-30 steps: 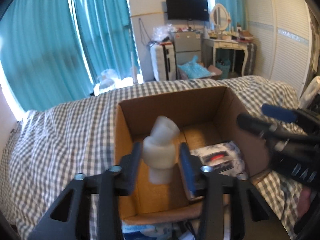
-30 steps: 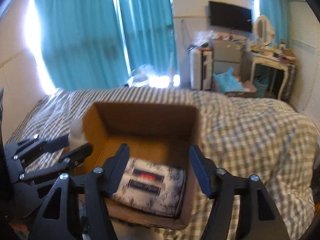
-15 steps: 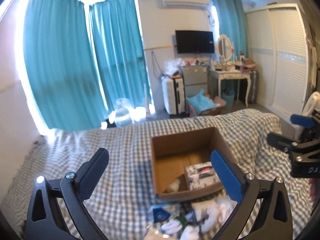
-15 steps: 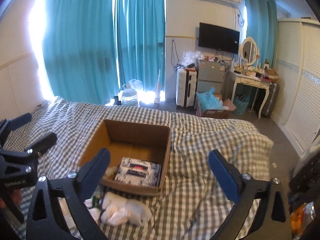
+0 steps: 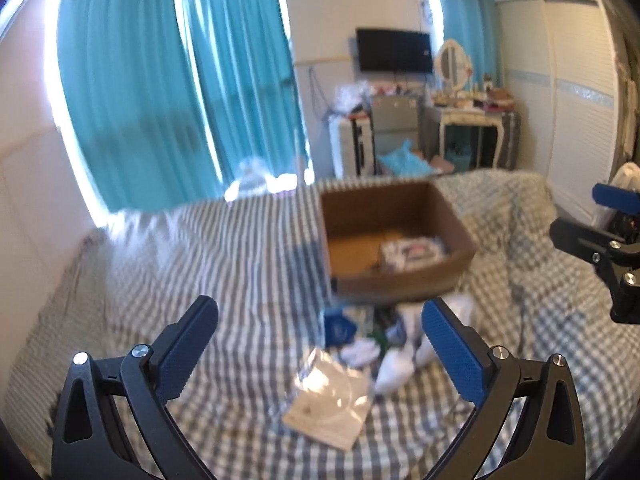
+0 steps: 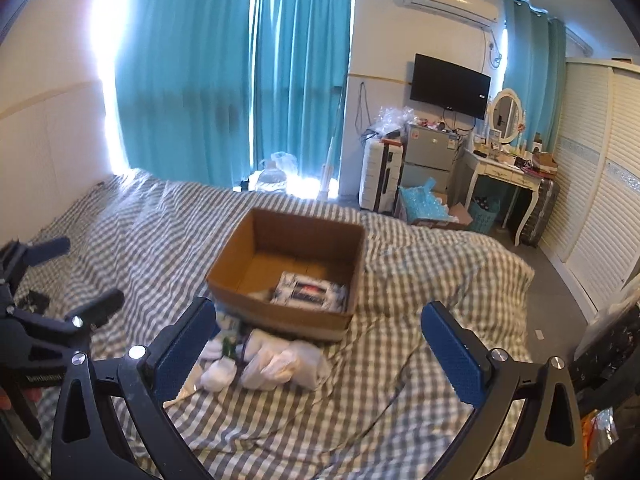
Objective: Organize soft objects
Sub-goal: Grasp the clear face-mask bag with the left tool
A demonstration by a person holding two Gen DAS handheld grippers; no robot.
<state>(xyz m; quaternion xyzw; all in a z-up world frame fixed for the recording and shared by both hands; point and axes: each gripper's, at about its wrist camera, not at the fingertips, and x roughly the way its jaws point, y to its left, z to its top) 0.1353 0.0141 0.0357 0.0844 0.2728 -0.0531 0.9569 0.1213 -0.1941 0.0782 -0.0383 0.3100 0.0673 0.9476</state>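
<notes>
Both grippers over bed, pulled back from box, nothing held.

L gripper (image 5: 320, 334): jaws spread wide, nothing between pads; they have just been opening. R gripper (image 6: 318, 334): same, spread wide, empty, also just been opening. Each shows at the edge of the other's view, apart from one another.

Cardboard box (image 6: 240, 268) sits open-topped on checked bedspread (image 6: 440, 280), mid-bed. Inside, near-right corner: patterned soft pack (image 6: 308, 292) lying flat. A small pale item looks to lie beside it on the left, too blurred to name.

Still outside box, just beside its near wall: heap of white soft items (image 6: 280, 360) (socks or cloth, can't tell which), a blue packet (image 5: 340, 328) and, nearer still, a clear plastic bag w/ paper insert (image 5: 332, 400). L view is motion-blurred, so detail there is poor.

Judgement: task partly done; pile still to go in.

Risks from here:
- White heap is tangled w/ a dark cord-like strand; a pinch on one piece may drag several, or drop one on the way to the box.
- Soft stuff compresses; a grip on an edge only could slip out.
- Clear bag is slick and flat on the cloth; pads may catch bedspread instead and pull the box w/ it.
- Heap touches box wall; a low approach could nudge or tip the box on the soft bed.
- Both grippers heading for the same small pile could collide.
</notes>
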